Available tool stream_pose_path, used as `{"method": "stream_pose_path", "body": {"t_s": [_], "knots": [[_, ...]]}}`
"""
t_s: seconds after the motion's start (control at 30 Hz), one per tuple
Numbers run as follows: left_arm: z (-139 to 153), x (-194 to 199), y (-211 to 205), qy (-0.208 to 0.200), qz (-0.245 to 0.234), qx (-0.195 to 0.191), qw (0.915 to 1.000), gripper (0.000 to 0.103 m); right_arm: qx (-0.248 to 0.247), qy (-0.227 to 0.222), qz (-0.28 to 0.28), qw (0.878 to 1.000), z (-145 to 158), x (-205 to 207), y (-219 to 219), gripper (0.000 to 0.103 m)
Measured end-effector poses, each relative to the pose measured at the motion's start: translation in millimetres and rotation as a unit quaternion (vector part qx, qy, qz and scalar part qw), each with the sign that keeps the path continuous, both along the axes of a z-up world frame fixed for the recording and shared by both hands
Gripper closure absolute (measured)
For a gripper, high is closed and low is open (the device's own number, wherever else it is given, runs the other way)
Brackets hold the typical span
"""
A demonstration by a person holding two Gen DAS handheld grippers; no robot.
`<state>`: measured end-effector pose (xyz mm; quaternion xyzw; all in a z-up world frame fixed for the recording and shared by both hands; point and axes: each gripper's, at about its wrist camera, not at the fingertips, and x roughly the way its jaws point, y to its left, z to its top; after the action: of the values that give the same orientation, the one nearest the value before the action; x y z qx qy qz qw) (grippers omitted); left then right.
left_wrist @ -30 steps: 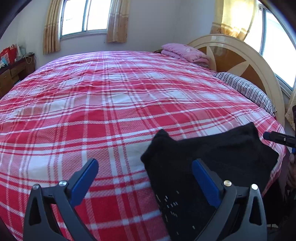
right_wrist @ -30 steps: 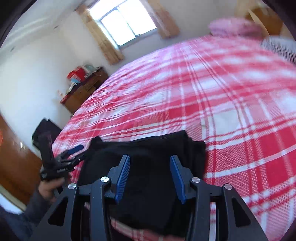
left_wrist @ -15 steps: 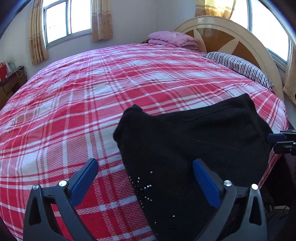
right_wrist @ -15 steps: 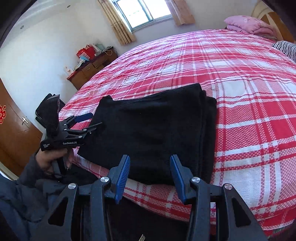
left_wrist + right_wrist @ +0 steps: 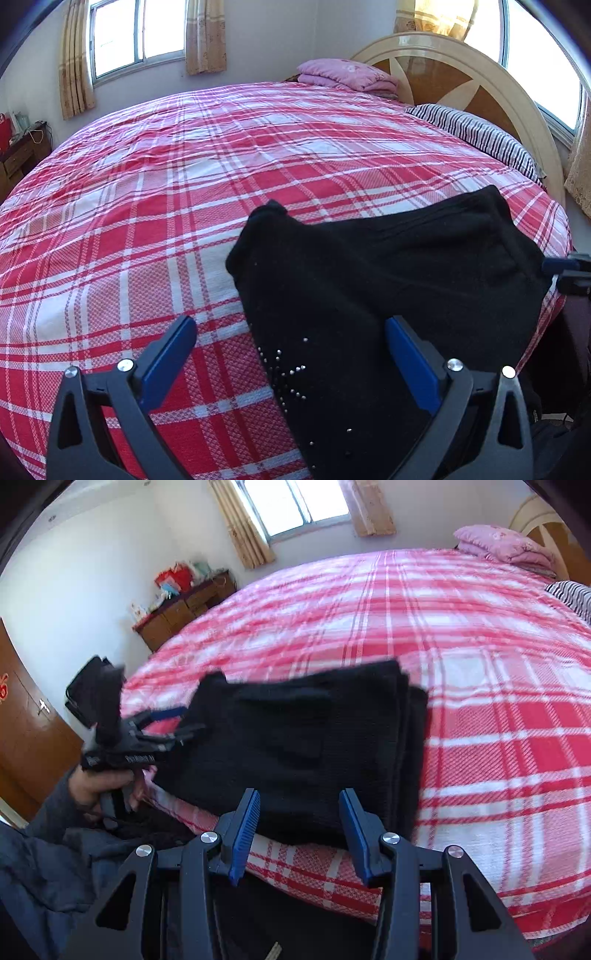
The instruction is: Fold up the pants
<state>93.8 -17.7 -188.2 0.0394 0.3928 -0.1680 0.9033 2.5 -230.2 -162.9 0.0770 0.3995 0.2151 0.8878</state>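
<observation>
Since the black pants (image 5: 388,280) lie folded flat at the near edge of the bed (image 5: 147,221), both grippers hang empty: left gripper (image 5: 291,354) wide apart, right gripper (image 5: 299,827) half parted.

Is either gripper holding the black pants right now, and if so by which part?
Nothing is held. The left gripper and the right gripper both stand open above the folded black pants, which lie free on the plaid bed cover.
</observation>
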Motion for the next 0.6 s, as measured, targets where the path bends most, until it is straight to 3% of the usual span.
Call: {"method": "stream_pose_path", "body": {"t_s": [0.07, 0.17, 0.33, 0.6], "knots": [[-2.4, 0.4, 1.0, 0.005, 0.002, -0.006, 1.0, 0.0, -0.002, -0.014, -0.033, 0.999, 7.9, 3.4, -12.2, 0.056], [-5.5, 3.3, 3.5, 0.018, 0.008, -0.024, 0.9995, 0.0, 0.01, 0.004, -0.067, 0.998, 5.4, 15.3, -26.1, 0.049], [-5.7, 5.1, 8.9, 0.033, 0.011, -0.062, 0.9975, 0.0, 0.023, 0.054, -0.082, 0.995, -16.8, 36.1, -33.4, 0.048], [-9.2, 4.4, -5.3, 0.018, -0.028, -0.067, 0.9972, 0.0, 0.035, 0.056, -0.09, 0.994, -27.7, 48.0, -36.3, 0.048]]}}
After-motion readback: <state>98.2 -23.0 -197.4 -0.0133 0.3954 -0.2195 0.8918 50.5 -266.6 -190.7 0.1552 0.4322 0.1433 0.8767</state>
